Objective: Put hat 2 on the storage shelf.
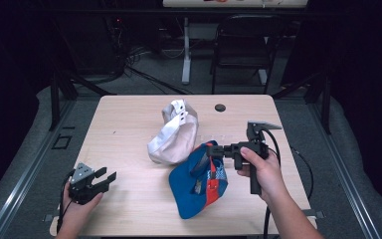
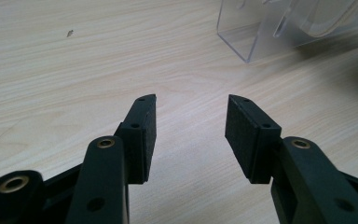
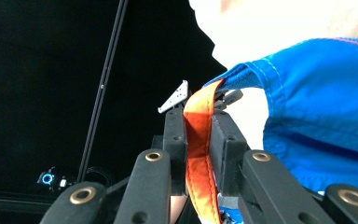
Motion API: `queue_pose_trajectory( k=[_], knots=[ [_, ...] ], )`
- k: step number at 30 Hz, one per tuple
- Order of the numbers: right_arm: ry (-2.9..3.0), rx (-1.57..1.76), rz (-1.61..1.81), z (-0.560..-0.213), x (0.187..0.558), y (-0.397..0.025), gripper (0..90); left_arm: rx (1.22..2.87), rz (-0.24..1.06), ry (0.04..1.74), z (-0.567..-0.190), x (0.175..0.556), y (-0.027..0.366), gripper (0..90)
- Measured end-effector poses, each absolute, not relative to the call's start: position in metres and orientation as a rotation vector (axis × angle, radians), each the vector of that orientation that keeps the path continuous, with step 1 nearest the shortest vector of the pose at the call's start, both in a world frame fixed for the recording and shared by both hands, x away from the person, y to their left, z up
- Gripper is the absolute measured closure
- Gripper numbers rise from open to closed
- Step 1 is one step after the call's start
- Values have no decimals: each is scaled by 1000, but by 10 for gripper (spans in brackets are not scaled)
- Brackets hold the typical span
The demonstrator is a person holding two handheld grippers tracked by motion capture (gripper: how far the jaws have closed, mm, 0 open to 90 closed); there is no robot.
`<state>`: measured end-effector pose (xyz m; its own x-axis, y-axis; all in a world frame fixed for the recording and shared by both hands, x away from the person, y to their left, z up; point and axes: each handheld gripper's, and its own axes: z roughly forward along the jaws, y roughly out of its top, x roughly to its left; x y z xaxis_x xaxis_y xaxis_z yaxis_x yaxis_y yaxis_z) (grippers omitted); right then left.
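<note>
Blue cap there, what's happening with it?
A person works at a wooden table with a gripper in each hand. The right gripper is shut on the orange strap of the blue cap, lifting its edge. The left gripper rests open near the table's front left. A white cap lies just behind the blue one.

left gripper [image 1: 104,178] fingers apart, right gripper [image 1: 214,149] fingers clamped

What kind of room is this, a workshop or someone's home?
Probably a lab or recording studio: a bare wooden table ringed by dark curtains, loose cables on the floor behind it, and a folding chair by a desk leg.
</note>
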<state>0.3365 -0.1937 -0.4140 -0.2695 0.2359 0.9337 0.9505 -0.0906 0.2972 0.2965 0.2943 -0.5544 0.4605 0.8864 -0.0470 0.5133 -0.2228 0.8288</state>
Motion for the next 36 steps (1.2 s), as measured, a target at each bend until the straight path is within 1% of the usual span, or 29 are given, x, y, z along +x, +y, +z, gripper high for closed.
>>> queue_pose_trajectory(
  k=[9,18,36],
  knots=[
    [-1536,-1355,-1445,-391,336,-207,783,1884,569,1176,-553,296,295,538],
    [-1501,-1432,-1479,-369,346,-225,783,1880,573,1177,-555,297,295,536],
    [-1530,-1505,-1527,-326,364,-234,783,1894,568,1180,-554,296,296,533]
  ],
)
